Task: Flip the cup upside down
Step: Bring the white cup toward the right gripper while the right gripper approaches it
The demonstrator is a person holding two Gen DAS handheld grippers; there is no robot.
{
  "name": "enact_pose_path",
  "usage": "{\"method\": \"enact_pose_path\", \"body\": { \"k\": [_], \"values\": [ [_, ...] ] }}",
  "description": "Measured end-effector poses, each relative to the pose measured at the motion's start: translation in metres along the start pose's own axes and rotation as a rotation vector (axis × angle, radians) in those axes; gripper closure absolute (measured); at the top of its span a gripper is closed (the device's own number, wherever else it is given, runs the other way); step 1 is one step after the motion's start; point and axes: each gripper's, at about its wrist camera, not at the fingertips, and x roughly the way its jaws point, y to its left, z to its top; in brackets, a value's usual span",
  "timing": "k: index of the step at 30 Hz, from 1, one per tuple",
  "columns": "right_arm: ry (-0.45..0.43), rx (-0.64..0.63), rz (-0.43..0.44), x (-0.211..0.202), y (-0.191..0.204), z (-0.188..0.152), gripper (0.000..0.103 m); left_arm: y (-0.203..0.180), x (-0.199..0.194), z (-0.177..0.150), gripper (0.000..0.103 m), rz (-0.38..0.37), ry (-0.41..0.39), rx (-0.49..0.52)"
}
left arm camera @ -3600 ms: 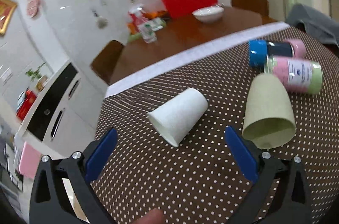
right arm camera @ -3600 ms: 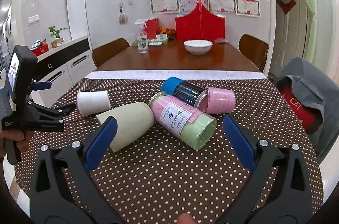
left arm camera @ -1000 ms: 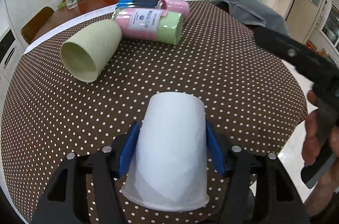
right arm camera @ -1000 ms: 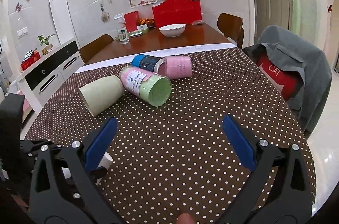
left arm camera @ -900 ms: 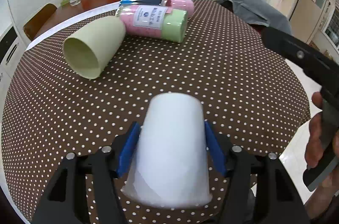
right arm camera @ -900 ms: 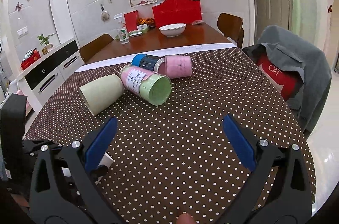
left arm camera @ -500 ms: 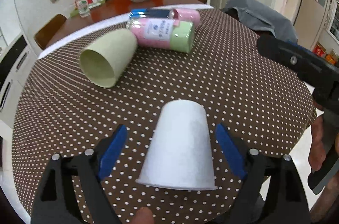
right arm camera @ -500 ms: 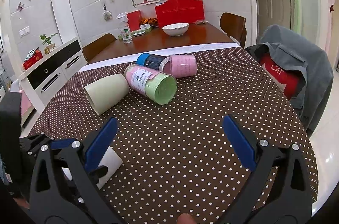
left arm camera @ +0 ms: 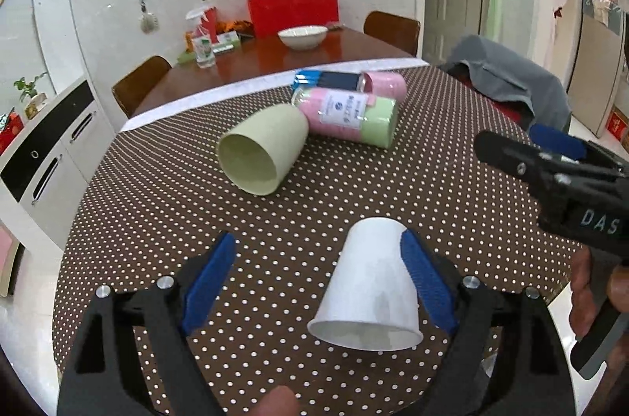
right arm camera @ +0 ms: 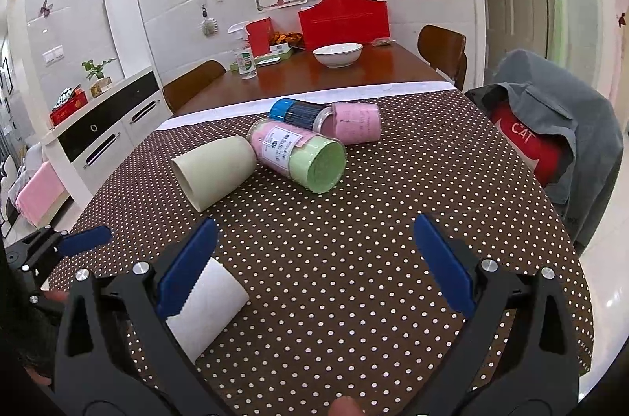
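Note:
A white paper cup stands upside down, rim down, on the brown dotted tablecloth near its front edge. My left gripper is open around it; the cup sits close to the right pad, apart from the left pad. In the right wrist view the cup shows at lower left, partly behind my left finger. My right gripper is open and empty above the cloth.
A pale green cup lies on its side mid-table, against a pink and green canister. Behind lie a blue-capped bottle and a pink cup. A chair with grey clothing stands at the right.
My left gripper opened wider and let go of the white cup, which now stands rim down. The left gripper drew back and rose a little. The right gripper barely moved.

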Motion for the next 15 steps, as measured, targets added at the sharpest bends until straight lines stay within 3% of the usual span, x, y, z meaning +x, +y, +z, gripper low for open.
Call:
{"method": "enact_pose_path", "body": {
  "k": [15],
  "values": [
    [0.000, -0.067, -0.010, -0.008, 0.025, 0.001, 0.006, 0.037, -0.036, -0.008, 0.019, 0.076, -0.108, -0.102]
  ]
}}
